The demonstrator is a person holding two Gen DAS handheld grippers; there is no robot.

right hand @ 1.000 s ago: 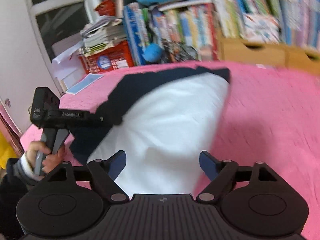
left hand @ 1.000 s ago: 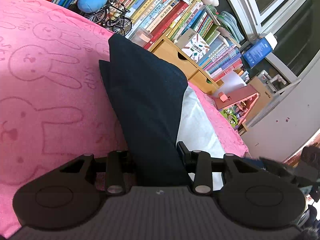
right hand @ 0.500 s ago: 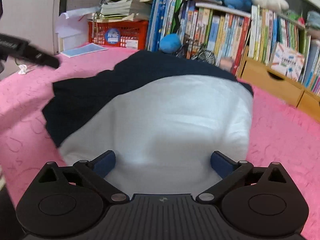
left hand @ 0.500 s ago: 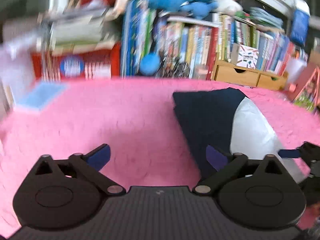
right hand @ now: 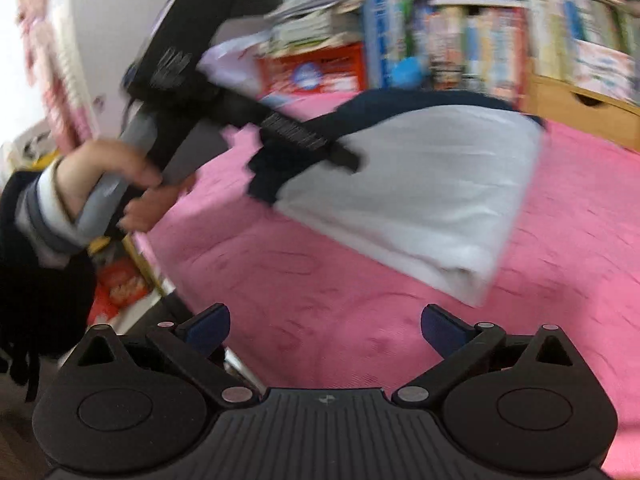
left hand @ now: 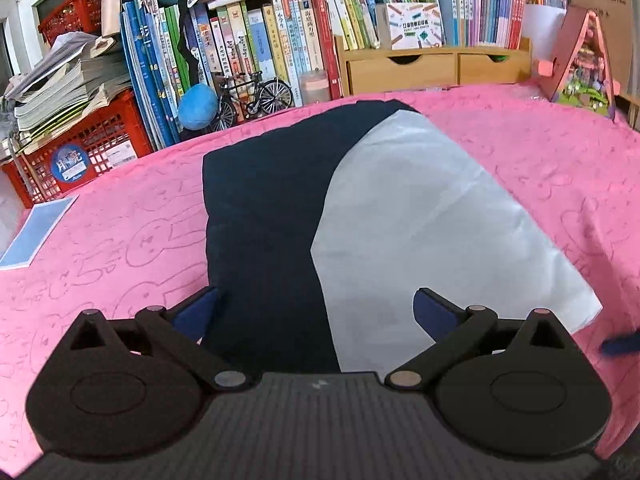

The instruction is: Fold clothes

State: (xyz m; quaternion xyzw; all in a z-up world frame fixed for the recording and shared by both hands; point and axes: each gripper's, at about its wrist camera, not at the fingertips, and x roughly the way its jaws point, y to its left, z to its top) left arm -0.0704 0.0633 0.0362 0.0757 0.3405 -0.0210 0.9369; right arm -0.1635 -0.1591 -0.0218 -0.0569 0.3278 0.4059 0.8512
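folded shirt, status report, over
Left tongs open, over the shirt's near edge, gripping nothing. Right tongs open above bare pink bunny blanket. Navy-and-white shirt folded, lying flat. Nothing in the way.

Bare pink cloth (left hand: 120, 240) flanks the garment (left hand: 360, 220); books (left hand: 260, 48) wall the back

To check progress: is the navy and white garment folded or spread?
Folded: the garment lies as a compact bundle on the pink cover, with doubled white edges.
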